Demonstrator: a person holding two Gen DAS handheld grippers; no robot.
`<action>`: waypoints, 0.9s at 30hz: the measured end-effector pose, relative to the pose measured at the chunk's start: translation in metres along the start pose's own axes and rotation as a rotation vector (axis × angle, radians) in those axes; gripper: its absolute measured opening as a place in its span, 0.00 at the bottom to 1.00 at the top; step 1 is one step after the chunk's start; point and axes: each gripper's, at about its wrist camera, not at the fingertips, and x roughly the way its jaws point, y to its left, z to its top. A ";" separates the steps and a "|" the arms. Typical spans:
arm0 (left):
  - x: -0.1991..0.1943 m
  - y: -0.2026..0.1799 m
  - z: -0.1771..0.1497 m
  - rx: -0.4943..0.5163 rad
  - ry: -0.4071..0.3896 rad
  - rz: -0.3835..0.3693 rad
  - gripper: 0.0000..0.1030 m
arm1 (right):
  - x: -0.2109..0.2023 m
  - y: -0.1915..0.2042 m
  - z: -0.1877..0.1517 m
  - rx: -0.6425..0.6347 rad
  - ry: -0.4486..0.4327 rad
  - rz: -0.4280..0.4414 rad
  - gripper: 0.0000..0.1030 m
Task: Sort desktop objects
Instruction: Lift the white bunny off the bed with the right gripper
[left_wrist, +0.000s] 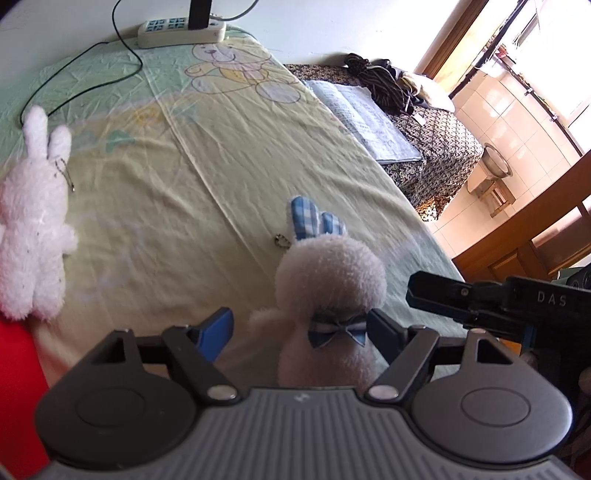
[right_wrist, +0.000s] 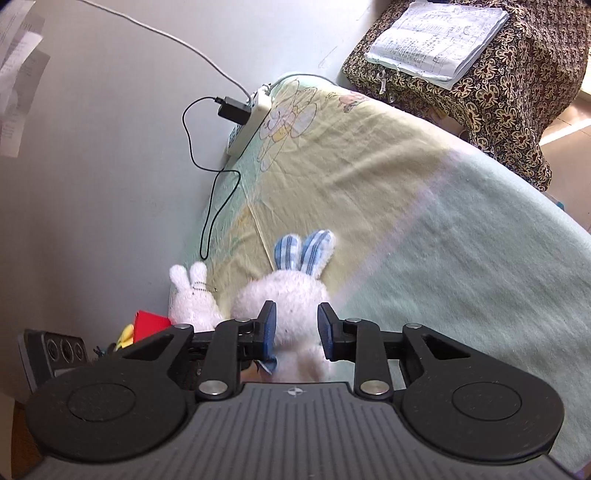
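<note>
Fluffy white plush is filling the gap of your left gripper (left_wrist: 301, 334) in the left wrist view: the blue-eared rabbit (left_wrist: 328, 280) is sitting between its blue pads (left_wrist: 218, 332), bow tie level with them. The jaws are standing wide apart; the right-hand pad is touching the toy's side, the left-hand one is clear of it. Off to the gripper's left, the plain white rabbit (left_wrist: 33, 221) is lying on the pale yellow-green sheet (left_wrist: 221, 155). Only this view is showing your right gripper from outside, a black finger coming in from the right, just beside the toy.

In the right wrist view, your right gripper (right_wrist: 294, 330) is straddling the same blue-eared rabbit (right_wrist: 288, 291), jaws apart, pads beside its body; whether they are touching, you cannot tell. Only here are you seeing a red object (right_wrist: 149, 323) left of the gripper, beside the plain white rabbit (right_wrist: 192, 295).
</note>
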 end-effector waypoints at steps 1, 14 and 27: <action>0.003 -0.001 0.001 0.009 0.004 0.005 0.76 | 0.005 0.000 0.003 0.015 0.003 -0.003 0.34; 0.030 -0.002 0.004 0.027 0.065 -0.017 0.63 | 0.056 0.003 0.005 0.029 0.136 0.037 0.51; 0.019 -0.016 -0.005 0.077 0.042 0.002 0.60 | 0.045 -0.001 0.005 0.059 0.188 0.077 0.47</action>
